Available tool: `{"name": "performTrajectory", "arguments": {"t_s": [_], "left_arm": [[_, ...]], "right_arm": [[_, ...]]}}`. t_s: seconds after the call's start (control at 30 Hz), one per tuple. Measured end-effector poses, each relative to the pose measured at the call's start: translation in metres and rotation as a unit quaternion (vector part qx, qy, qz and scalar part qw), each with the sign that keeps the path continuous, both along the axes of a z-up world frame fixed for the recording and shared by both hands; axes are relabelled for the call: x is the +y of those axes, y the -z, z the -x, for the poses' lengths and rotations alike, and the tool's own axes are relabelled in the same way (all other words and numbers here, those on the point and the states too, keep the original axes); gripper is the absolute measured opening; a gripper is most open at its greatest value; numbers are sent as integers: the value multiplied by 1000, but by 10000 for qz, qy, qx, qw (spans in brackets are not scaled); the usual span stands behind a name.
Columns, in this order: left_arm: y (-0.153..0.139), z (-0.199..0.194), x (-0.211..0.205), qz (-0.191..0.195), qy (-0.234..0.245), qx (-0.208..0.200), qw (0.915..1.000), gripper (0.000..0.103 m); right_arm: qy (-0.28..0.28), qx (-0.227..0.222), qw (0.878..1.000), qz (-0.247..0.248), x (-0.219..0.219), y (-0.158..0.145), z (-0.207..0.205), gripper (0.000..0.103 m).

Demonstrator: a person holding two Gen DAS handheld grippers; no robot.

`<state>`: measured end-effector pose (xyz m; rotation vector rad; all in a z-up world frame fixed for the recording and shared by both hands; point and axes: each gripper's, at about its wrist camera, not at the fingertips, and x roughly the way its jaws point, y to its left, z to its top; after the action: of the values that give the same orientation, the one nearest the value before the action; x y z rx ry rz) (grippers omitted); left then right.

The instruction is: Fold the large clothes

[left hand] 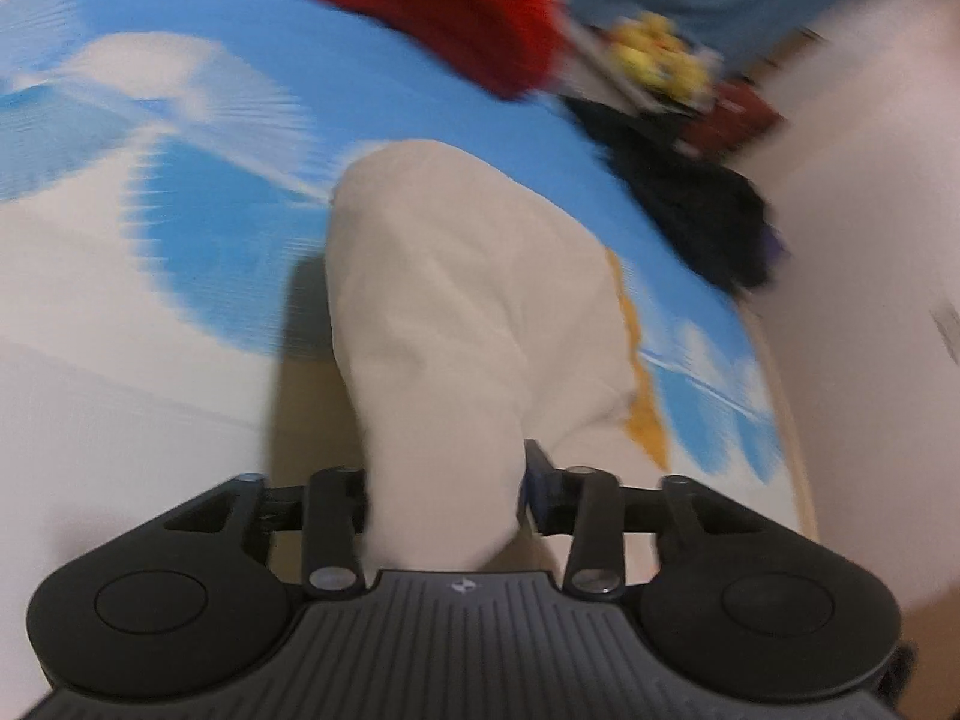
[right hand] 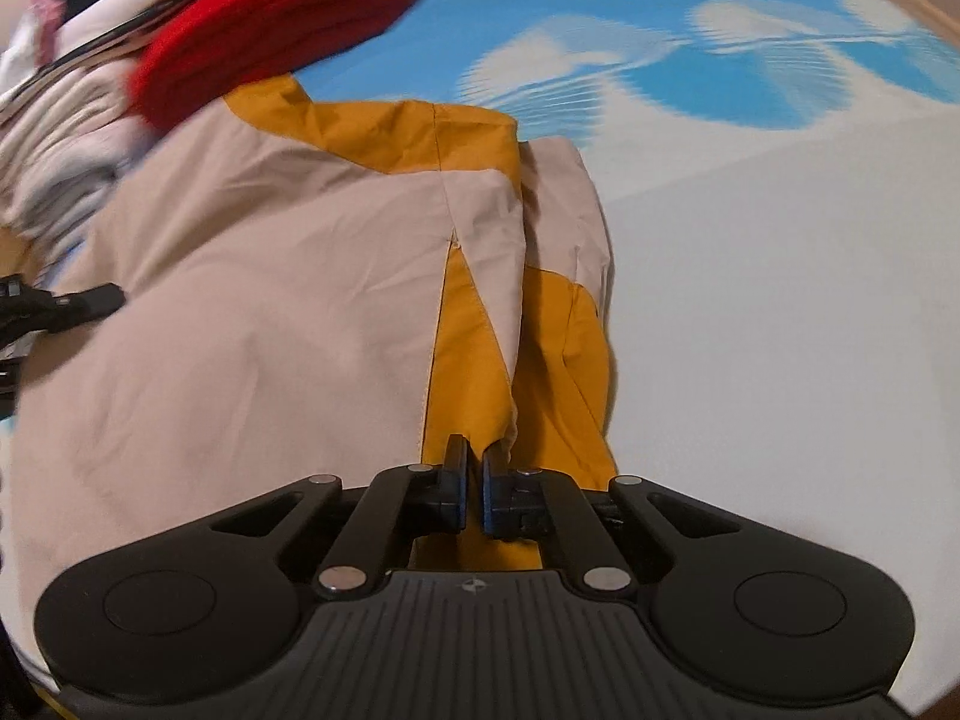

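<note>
Work surface: a bed covered by a sheet [right hand: 750, 300] printed with blue sky and white clouds; both views blurred.

Right gripper [right hand: 474, 474]: jaws drawn almost together, nipping a thin fold of the beige and mustard garment [right hand: 270, 300] at its near end. From the pinch a mustard panel and a beige fold run away from the jaws toward the middle of the bed. The garment's broad beige body spreads to the left in this view. The bare sheet lies to its right.

Left gripper [left hand: 444, 480]: jaws about half apart, with a thick bunch of the same garment's beige cloth [left hand: 468, 300] filling the gap between them. Whether the pads press on it cannot be told. The cloth rises from the jaws as a rumpled hump; a mustard strip shows along its right side.

Beyond, at the far edge of the bed: a folded red garment [right hand: 270, 30], touching the beige one in the right wrist view. Beside it sits a pile of other clothes [left hand: 678, 120]: dark, yellow and pale pieces, too blurred to sort.
</note>
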<state>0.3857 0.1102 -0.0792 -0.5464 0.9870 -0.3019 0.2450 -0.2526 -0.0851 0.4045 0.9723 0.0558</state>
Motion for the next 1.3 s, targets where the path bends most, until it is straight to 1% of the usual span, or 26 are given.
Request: {"name": "performTrajectory", "arguments": {"t_s": [0.03, 0.1, 0.17, 0.23, 0.3, 0.33, 0.4, 0.43, 0.5, 0.53, 0.6, 0.63, 0.7, 0.73, 0.77, 0.8, 0.83, 0.9, 0.97, 1.03, 1.07, 1.1, 1.13, 1.2, 1.27, 1.3], "left_arm": [[5, -1, 17, -55, -193, 182, 9996, 61], [19, -4, 40, -134, -373, 552, 9977, 67], [18, 2, 52, -261, -327, 600, 9973, 68], [4, 19, 66, -427, -223, 339, 9983, 76], [-5, 32, 72, -389, -34, 160, 9991, 78], [-3, 38, 74, -314, 120, 195, 9992, 78], [12, 51, 71, -240, 461, 558, 9971, 78], [24, 56, 69, -256, 578, 785, 9949, 83], [40, 64, 72, -73, 494, 1017, 9936, 84], [42, 67, 76, 99, 378, 1076, 9934, 82], [42, 74, 83, 435, 203, 1114, 9926, 74], [40, 76, 83, 431, 201, 1018, 9937, 72], [39, 81, 75, 192, 294, 816, 9960, 69], [39, 83, 73, 119, 270, 759, 9967, 67], [38, 82, 71, 115, 210, 750, 9969, 66], [36, 85, 72, 123, 142, 741, 9971, 65], [29, 87, 70, 67, 60, 697, 9975, 65], [11, 99, 62, -357, 53, 441, 9984, 64], [-10, 110, 45, -903, 268, -42, 9955, 63], [-15, 122, 31, -1186, 487, -251, 9914, 63], [-6, 126, 25, -1304, 636, -161, 9893, 64], [4, 131, 18, -1577, 757, -25, 9846, 73], [12, 138, 14, -1828, 847, 110, 9794, 78], [4, 152, 11, -2038, 741, 51, 9762, 78], [-19, 175, 4, -2309, 580, -364, 9706, 79], [-32, 193, -1, -2442, 535, -690, 9658, 85]], "right_arm": [[-117, -28, 9999, 30, 11, 0, -2, 4], [-280, -8, 9995, 108, 30, 0, -4, 3], [-263, 50, 9995, 153, 33, 1, -4, 4], [-191, 39, 9998, 75, 33, -2, -2, 4], [-161, -38, 9998, 63, 25, -5, 0, 3], [-135, -59, 9999, 29, 25, -7, 2, 3], [-100, -117, 9999, -6, 21, -9, 9, 3], [-106, -140, 9998, -9, 20, -8, 8, 3], [-189, -142, 9997, -35, 20, -9, 10, 5], [-233, -109, 9997, -55, 21, -8, 9, 12], [-358, 41, 9994, 11, 22, -5, 14, 21], [-423, 141, 9990, 76, 22, -2, 15, 27], [-525, 357, 9979, 86, 19, 5, 18, 28], [-540, 450, 9975, 38, 16, 7, 18, 27], [-522, 471, 9975, 21, 14, 8, 20, 10], [-539, 420, 9977, 18, 13, 7, 23, 3], [-525, 304, 9982, 22, 12, 3, 26, 2], [-429, 49, 9990, 69, 9, -7, 33, 2], [-352, 9, 9994, -14, 6, -9, 37, 2], [-415, 61, 9991, 76, 8, -7, 39, 2], [-500, 142, 9984, 234, 12, -5, 40, 2], [-553, 219, 9974, 402, 14, -3, 42, 2], [-553, 273, 9965, 557, 14, -2, 44, 2], [-394, 242, 9955, 833, 10, -8, 52, 5], [-174, -96, 9936, 1109, 5, -25, 67, 13], [-78, -428, 9919, 1196, 3, -37, 78, 16]]}}
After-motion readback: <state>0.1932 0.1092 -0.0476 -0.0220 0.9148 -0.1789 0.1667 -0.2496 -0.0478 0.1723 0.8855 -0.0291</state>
